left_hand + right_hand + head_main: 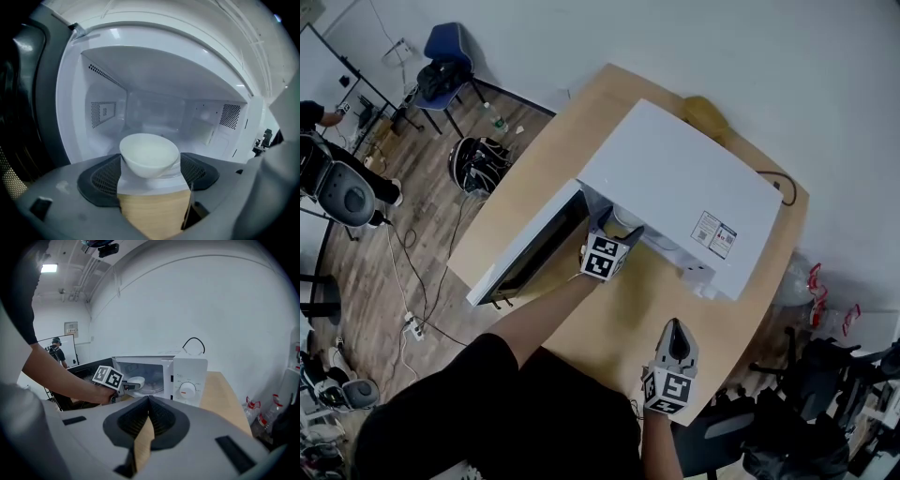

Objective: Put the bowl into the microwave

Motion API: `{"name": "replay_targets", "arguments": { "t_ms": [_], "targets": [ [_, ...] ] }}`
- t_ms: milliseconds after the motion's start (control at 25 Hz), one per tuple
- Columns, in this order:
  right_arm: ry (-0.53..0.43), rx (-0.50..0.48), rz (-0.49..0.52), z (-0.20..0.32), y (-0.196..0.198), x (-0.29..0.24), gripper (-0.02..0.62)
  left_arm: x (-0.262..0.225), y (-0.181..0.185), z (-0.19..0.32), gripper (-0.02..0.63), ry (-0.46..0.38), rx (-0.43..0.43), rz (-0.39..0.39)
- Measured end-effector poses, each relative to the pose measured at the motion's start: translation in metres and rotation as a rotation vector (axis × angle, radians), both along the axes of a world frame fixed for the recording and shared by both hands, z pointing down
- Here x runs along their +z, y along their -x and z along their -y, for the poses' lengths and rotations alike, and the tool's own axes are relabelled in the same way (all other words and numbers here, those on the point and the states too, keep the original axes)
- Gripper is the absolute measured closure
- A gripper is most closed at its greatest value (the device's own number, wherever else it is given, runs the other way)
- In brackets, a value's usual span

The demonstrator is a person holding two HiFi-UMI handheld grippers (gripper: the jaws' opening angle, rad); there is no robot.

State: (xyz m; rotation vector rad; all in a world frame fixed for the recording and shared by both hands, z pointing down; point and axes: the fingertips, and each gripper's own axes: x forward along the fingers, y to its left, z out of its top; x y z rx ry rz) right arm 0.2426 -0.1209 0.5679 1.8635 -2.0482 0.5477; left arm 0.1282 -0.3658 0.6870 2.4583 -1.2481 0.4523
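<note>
The head view is looking steeply down from above the table (619, 314) and microwave (680, 183). The left gripper view is sitting close at the microwave's open front, facing straight in. The right gripper view is looking from farther back at the near right, low over the table. Both gripper views are sharing the bowl (150, 154).
</note>
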Motion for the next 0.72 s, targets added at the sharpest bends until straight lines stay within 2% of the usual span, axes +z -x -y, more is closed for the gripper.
{"name": "replay_targets", "arguments": {
  "t_ms": [360,720],
  "targets": [
    [0.025,0.053,-0.016,-0.012,-0.023,0.008,0.535,0.003,-0.010,0.009,0.241,0.008,0.028,0.023],
    [0.034,0.051,0.010,-0.012,-0.016,0.012,0.535,0.003,-0.034,0.026,0.241,0.006,0.053,0.016]
  ]
}}
